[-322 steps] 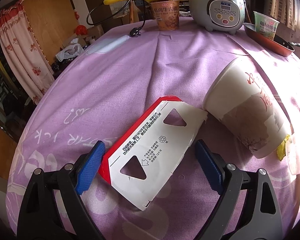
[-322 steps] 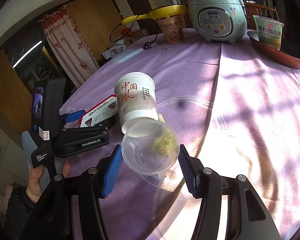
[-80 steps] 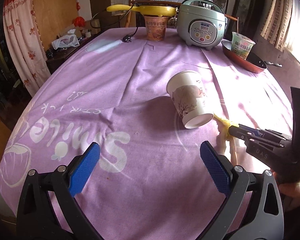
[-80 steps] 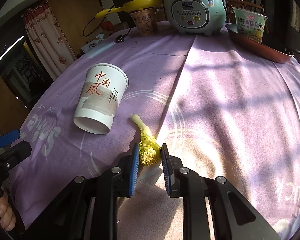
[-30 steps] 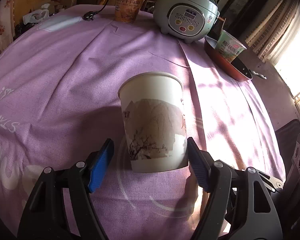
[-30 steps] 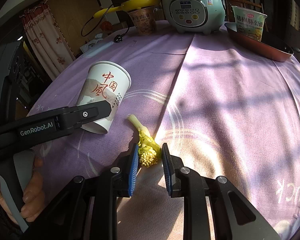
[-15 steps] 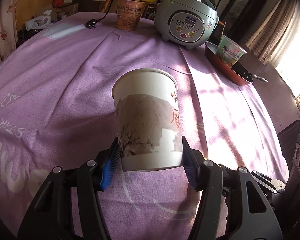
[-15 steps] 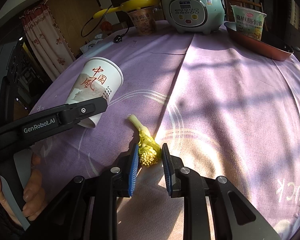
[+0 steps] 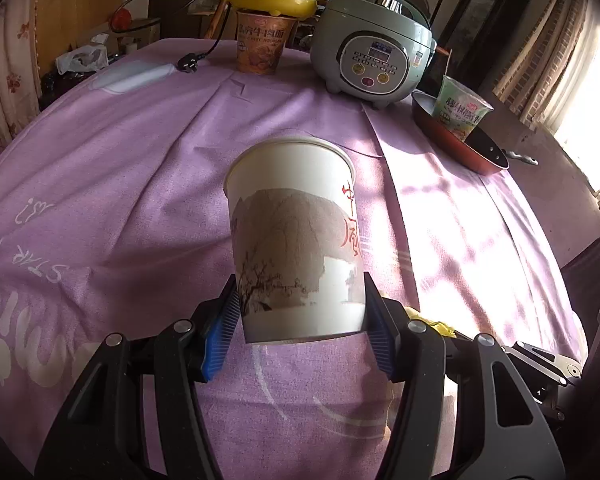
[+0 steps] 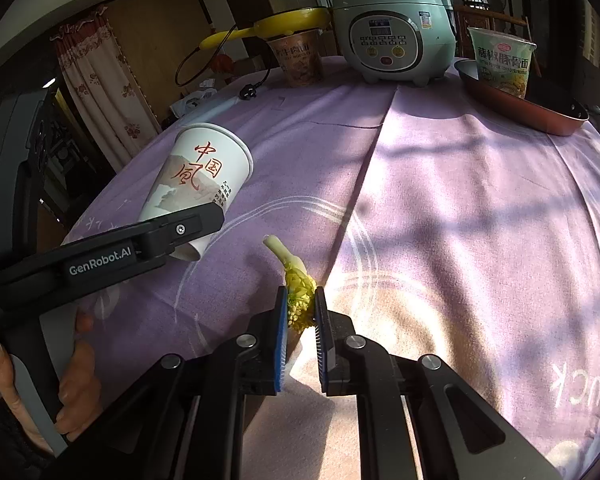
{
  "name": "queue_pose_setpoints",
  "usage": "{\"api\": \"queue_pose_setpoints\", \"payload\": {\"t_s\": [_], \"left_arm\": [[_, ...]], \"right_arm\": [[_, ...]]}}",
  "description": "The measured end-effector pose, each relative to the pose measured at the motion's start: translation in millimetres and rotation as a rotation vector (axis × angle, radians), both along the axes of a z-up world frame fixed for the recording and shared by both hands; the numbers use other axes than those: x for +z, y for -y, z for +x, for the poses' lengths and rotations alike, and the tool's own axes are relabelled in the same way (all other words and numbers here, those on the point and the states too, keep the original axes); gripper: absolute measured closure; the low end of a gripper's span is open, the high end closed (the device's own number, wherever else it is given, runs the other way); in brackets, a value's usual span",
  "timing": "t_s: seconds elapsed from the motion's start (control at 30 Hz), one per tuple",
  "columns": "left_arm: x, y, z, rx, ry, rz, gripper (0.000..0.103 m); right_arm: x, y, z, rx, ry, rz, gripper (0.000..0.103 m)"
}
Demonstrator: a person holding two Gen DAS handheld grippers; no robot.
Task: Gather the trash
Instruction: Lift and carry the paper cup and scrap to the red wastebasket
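My left gripper (image 9: pixel 298 332) is shut on a white paper cup (image 9: pixel 296 236) with red Chinese characters and holds it tilted, lifted off the purple tablecloth (image 9: pixel 140 160). The cup (image 10: pixel 198 186) and the left gripper (image 10: pixel 188 232) also show in the right wrist view. My right gripper (image 10: pixel 301 312) is shut on a yellow-green vegetable scrap (image 10: pixel 298 292) whose pale stalk points away over the cloth. A bit of the scrap (image 9: pixel 432 320) shows behind the left gripper's right finger.
At the far side of the table stand a green rice cooker (image 9: pixel 374 60), a brown noodle cup (image 9: pixel 262 42) under a yellow pan, and a red pan (image 9: pixel 456 140) holding a green noodle cup (image 9: pixel 460 110). A plug and cord (image 9: pixel 188 64) lie at the back left.
My left gripper closed on the paper cup and lifted it off the cloth, tilting it more upright. My right gripper stays shut on the vegetable scrap, hardly moved.
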State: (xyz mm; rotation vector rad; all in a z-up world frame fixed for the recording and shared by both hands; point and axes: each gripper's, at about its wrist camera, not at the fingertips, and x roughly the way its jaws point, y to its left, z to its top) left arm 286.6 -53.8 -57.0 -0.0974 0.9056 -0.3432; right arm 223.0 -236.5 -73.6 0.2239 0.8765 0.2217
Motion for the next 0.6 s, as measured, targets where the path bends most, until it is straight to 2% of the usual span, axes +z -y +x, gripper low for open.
{"api": "queue_pose_setpoints", "payload": {"t_s": [0.3, 0.6], "left_arm": [[8, -9, -14, 0.025, 0.028, 0.018, 0.045], [38, -45, -78, 0.092, 0.096, 0.064, 0.045]], "right_arm": [[7, 7, -3, -0.029, 0.016, 0.042, 0.089], [20, 4, -16, -0.02, 0.055, 0.073, 0.09]]}}
